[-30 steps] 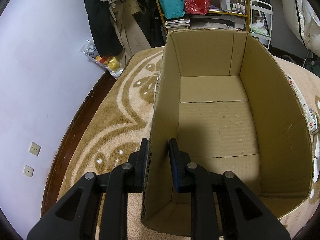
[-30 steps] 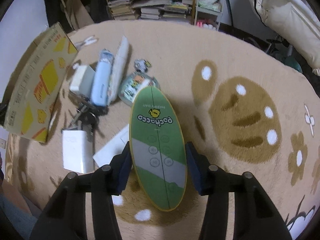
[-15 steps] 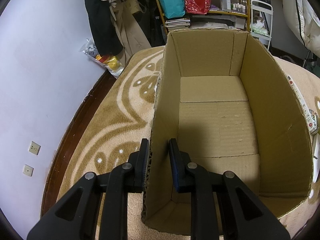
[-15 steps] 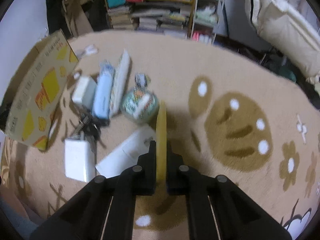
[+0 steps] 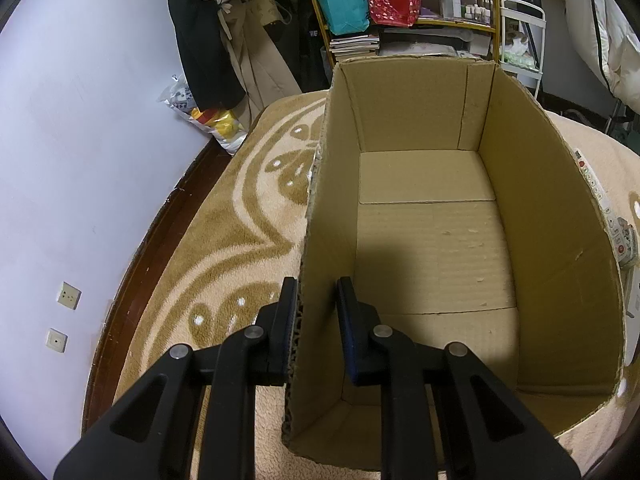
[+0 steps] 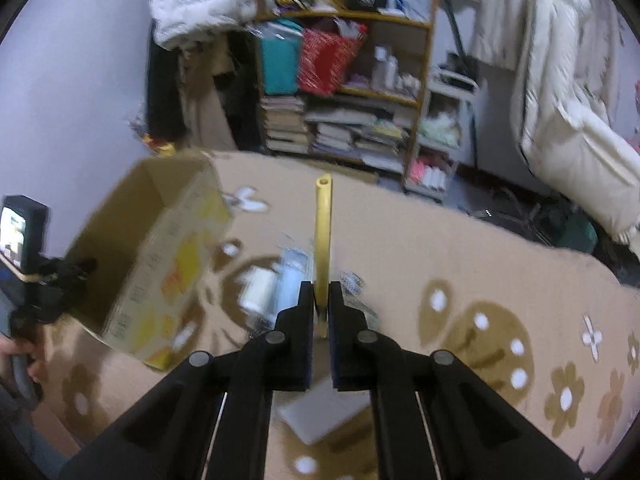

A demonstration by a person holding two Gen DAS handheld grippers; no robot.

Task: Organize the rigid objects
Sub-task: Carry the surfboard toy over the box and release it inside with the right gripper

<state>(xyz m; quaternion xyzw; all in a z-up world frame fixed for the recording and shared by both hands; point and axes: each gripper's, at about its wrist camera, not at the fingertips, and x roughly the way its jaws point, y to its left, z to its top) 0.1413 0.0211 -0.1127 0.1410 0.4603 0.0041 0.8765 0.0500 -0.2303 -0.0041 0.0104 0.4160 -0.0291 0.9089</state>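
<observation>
Above the rug (image 6: 520, 264) | right gripper (image 6: 321, 308) pinches thin stiff board (image 6: 322, 236) edge-on, looks light, maybe slippery | left gripper (image 5: 316, 312) fingers straddle box (image 5: 552, 216) wall, one touching.

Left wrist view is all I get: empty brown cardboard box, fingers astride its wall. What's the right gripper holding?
Observer: The right gripper is shut on a thin yellow-edged flat board, seen edge-on and pointing away from the camera.
Operator: Anything left to pack?
Observer: Yes. A blurred cluster lies on the beige patterned rug beyond the fingers, including a white block and a pale blue oblong item beside it.
Operator: Is the board at the box yet?
Observer: No. In the right wrist view the brown cardboard box sits off to the left, apart from the board.
</observation>
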